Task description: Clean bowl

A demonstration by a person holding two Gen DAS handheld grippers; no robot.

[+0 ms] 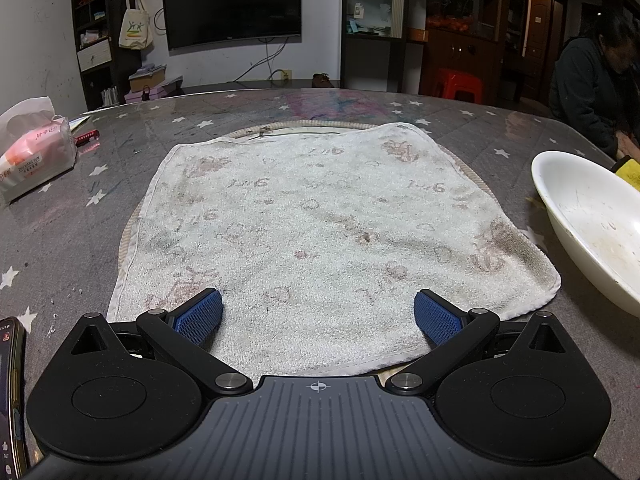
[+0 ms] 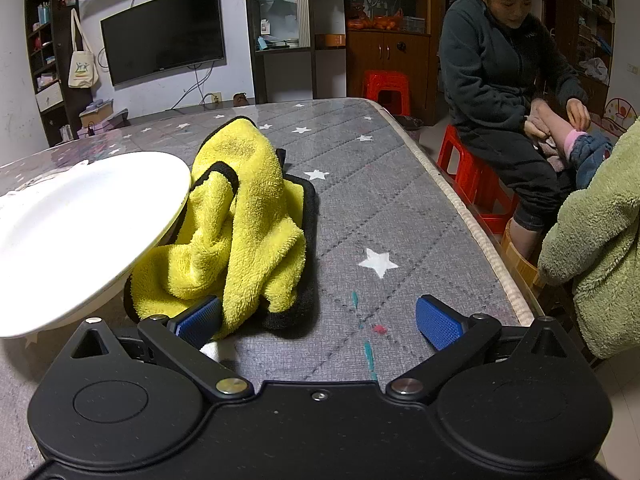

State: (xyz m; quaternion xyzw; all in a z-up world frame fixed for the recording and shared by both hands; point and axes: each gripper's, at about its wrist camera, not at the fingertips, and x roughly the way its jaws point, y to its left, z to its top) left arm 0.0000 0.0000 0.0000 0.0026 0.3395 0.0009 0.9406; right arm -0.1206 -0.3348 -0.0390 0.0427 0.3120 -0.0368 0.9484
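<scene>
A white bowl [image 1: 592,224] with brown smears inside sits at the right of the table; in the right wrist view it [image 2: 76,232] fills the left side. A crumpled yellow cloth [image 2: 240,232] with black edging lies beside the bowl, partly under its rim; a corner of it shows in the left wrist view [image 1: 630,174]. My left gripper [image 1: 318,316] is open and empty above the near edge of a stained white towel [image 1: 320,232]. My right gripper [image 2: 318,320] is open, its left finger [image 2: 198,322] at the cloth's near edge.
The table [image 2: 380,208] has a grey star-patterned cover. A tissue pack [image 1: 32,152] and a red pen [image 1: 86,136] lie at the far left, a phone [image 1: 10,400] at the near left. Two people sit past the table's right edge [image 2: 504,92].
</scene>
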